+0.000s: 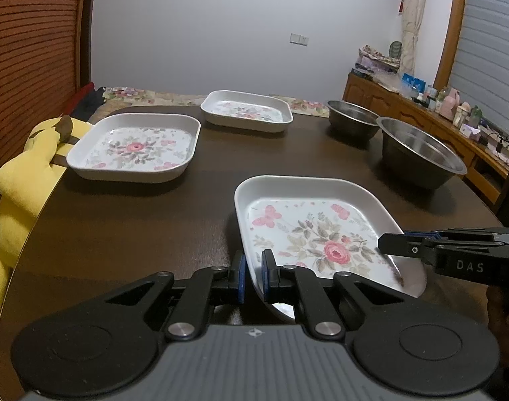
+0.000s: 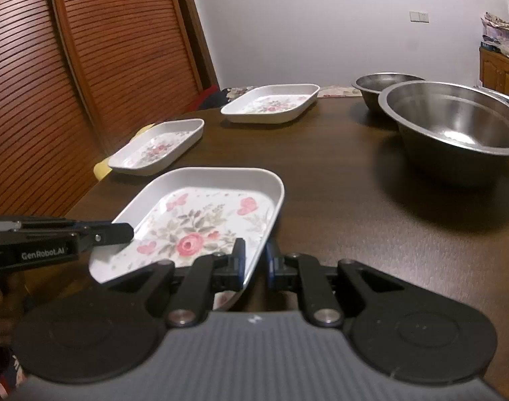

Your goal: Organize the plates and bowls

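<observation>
Both-handed, L gripper [image 1: 252,275] & R gripper [image 2: 255,264] each pinch near floral plate [image 1: 308,230] rim.

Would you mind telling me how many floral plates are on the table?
3: the near plate clamped by both grippers, the left plate at the table's left edge, and the far plate at the back. None seems hidden.

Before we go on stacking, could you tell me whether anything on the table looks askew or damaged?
Only the near floral plate sits oddly: both claws, left and right, grip its rim at opposite sides. The other two plates and both steel bowls rest flat and look undamaged.
</observation>
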{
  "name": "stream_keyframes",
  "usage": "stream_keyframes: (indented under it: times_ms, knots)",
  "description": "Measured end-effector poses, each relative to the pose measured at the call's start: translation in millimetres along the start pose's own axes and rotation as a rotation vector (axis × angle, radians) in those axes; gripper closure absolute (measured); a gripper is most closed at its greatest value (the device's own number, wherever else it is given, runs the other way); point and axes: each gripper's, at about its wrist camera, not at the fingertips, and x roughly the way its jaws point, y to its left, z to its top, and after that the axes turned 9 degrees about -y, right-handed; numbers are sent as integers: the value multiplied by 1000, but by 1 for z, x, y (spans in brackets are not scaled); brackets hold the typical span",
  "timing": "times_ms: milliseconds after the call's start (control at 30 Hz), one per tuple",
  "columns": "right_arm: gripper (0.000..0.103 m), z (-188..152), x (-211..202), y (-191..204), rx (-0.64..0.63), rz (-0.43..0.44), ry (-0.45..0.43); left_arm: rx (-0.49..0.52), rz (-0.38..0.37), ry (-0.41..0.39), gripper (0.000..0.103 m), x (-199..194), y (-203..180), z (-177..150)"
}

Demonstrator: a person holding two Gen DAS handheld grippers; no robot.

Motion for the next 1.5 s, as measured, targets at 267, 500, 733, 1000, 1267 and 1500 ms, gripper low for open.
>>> stream_keyframes:
  times_ms: [267,500,733,1000,1267,1500]
  knots:
    - [89,1,1,3,-19,-7,-11,-3,4,3,93,2,0,-1]
    - [88,-1,-1,3,-22,-8,-15,-6,3,2,93,3,0,-1]
    - [88,-1,-1,3,-27,-12,-19,-10,2,0,93,3,0,-1]
    - [88,4,-2,-2,-9,-10,-23,-22,11,-27,84,-3,7,7]
    - [87,33,-13,-6,-39,-3,-71,2,38,-78,68,-12,18,31]
    - [68,64,-6,12,-106,57,-100,38,78,-113,57,-15,39,59]
